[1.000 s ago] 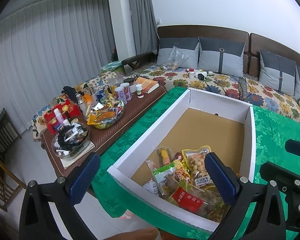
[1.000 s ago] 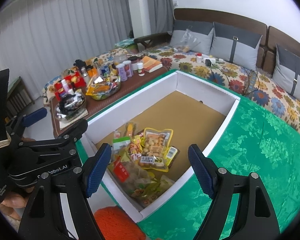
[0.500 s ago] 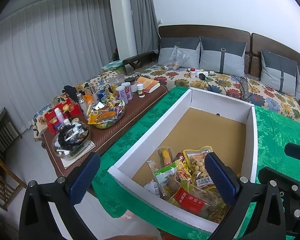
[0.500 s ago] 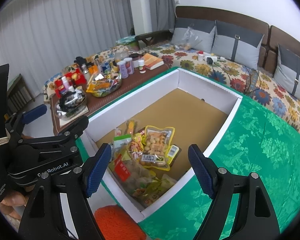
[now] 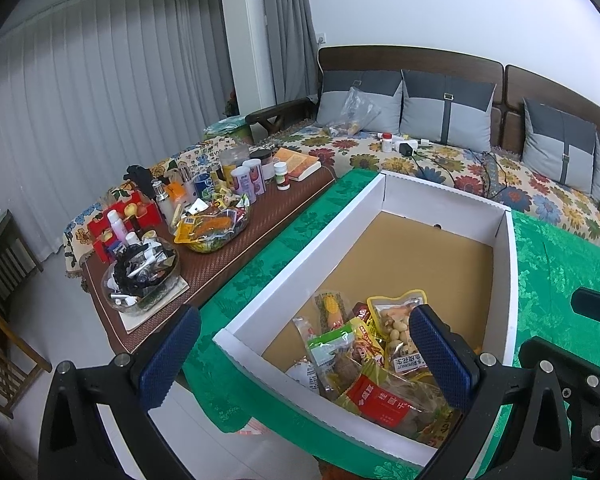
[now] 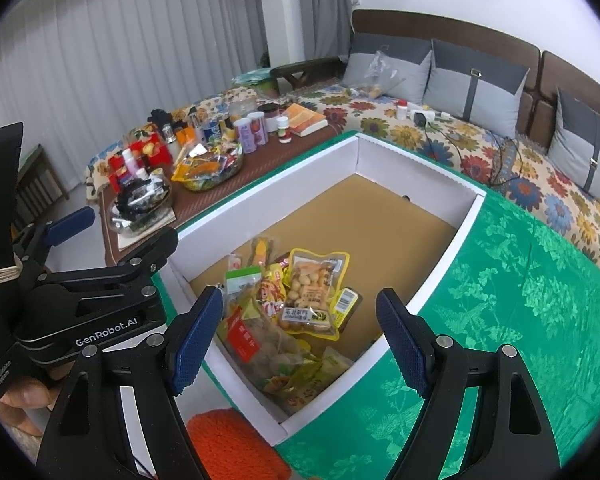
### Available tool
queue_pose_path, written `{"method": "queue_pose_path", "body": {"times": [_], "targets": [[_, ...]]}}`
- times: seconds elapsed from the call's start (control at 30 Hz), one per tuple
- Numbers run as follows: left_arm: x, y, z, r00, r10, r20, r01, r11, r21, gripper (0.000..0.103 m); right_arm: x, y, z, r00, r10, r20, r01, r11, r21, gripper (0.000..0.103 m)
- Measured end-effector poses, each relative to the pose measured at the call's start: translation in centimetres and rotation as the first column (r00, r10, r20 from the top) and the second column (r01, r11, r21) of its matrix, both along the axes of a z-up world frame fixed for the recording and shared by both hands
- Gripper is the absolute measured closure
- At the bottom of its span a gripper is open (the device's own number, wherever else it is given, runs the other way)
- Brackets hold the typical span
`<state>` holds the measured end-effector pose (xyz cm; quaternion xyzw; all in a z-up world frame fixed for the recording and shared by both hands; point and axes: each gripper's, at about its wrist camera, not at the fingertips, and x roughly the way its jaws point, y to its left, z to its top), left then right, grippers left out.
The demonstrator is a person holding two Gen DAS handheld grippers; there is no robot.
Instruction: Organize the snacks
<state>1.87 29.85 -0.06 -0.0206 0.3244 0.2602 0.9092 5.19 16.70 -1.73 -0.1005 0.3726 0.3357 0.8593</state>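
While both hands are hovering above the desk [image 6: 520, 320], you are keeping the left gripper [image 5: 304, 356] and right gripper [image 6: 300, 336] wide open, gripping nothing. Snack packets [image 6: 296, 312] are lying piled in the near corner of the white box [image 6: 440, 256].

Both wrist cameras look down at a slant over the near end of the white box [image 5: 300, 256] [image 6: 260, 204], close above its snack pile [image 5: 380, 356] [image 6: 292, 308]. They share box, side table [image 5: 236, 252] [image 6: 204, 200] and sofa [image 5: 452, 160] [image 6: 440, 128]; the right view catches the left gripper [image 6: 120, 236].
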Motion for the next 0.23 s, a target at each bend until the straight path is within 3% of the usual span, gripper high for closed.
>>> {"method": "queue_pose_path", "body": {"times": [0.23], "targets": [[-0.06,0.08,-0.38,1.000,0.015,-0.002,-0.015,1.000,-0.025,0.000,0.03,-0.11,-0.31,1.000,-0.001,-0.006,0.001,1.000,0.000,0.021]]}}
